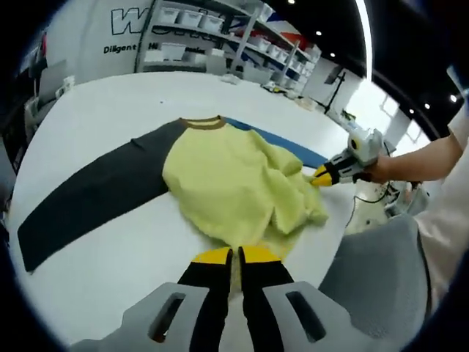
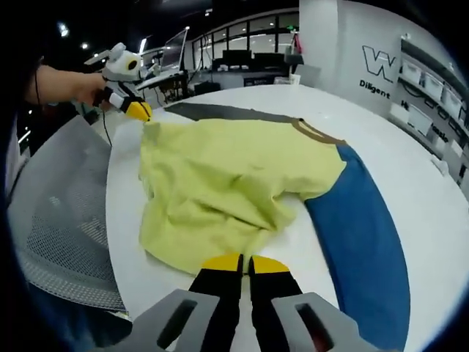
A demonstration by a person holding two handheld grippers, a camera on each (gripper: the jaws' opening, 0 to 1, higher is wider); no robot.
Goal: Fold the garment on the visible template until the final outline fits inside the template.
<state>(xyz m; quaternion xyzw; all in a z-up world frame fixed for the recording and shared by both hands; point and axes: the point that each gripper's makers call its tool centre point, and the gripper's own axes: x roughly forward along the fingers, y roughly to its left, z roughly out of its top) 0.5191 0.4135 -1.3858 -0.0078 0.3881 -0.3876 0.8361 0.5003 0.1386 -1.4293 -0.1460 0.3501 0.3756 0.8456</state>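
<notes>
On the white table [image 1: 95,110] the garment [image 1: 234,183] lies bunched, its yellow body rumpled near the edge, the dark sleeve [image 1: 88,198] stretched one way and the blue sleeve [image 2: 359,227] the other. The left gripper [image 1: 236,253] and right gripper [image 2: 245,260] each look pinched together on the yellow hem. To do this fold well, I'd say both should lift evenly and carry the hem flat toward the collar [image 1: 204,123], without dragging it off the table.

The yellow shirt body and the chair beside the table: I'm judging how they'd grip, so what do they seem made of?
The yellow shirt body looks like soft matte knit fabric, maybe cotton: it bunches into loose wrinkles with no shine. The chair seat looks like grey woven mesh; an open weave pattern shows, though the fibre can't be told.
</notes>
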